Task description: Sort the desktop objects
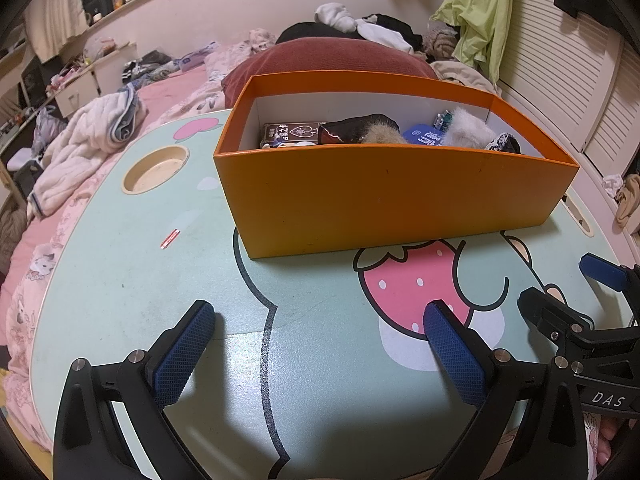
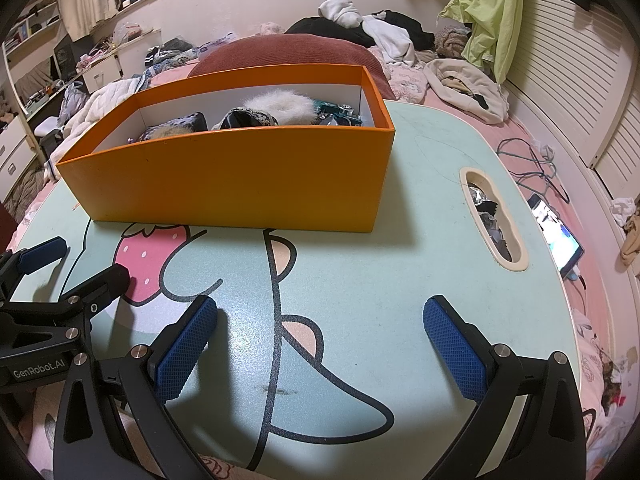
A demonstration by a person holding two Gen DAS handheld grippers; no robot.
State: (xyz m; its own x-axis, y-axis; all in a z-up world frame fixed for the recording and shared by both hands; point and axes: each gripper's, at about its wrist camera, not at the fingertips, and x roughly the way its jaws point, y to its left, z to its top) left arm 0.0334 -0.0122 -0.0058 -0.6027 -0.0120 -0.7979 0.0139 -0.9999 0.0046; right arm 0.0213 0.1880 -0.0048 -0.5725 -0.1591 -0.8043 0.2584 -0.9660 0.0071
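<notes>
The orange box (image 1: 384, 196) sits at the far middle of the mint table (image 1: 120, 280), holding cards, fur pieces and small items; bare tabletop lies between its near wall and both tools; the left gripper (image 1: 320, 312) and right gripper (image 2: 320, 312) are spread wide, empty, side by side near the table's front edge.

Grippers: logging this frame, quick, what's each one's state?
Left gripper: open, holding nothing, above the table.
Right gripper: open, holding nothing.
</notes>
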